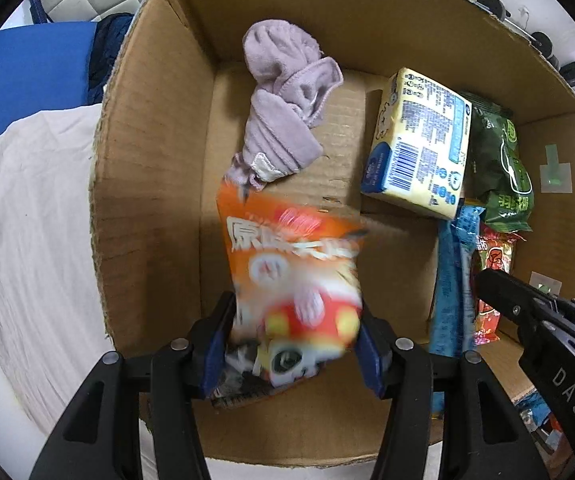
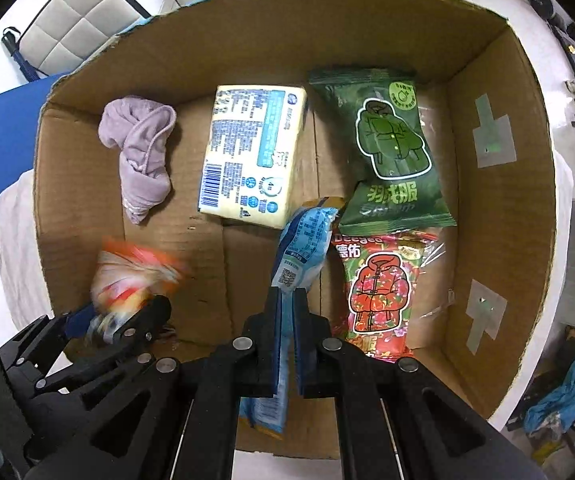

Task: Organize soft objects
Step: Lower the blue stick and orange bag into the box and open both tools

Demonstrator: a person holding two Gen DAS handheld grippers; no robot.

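Over box [image 1: 159,128] | left gripper [image 1: 293,344]: orange packet [image 1: 287,264], blurred, possibly slipping

In my right wrist view the box [image 2: 499,216] holds everything; the towel [image 2: 139,156] lies at ten o'clock; the tissue pack [image 2: 251,156] sits right of it at twelve; two packets fill the right side, one [image 2: 387,148] at one o'clock, another [image 2: 379,292] nearer me at three; my pouch [image 2: 299,248] stands between tissue pack and nearer packet; my left's bag [image 2: 135,276] hangs at nine.
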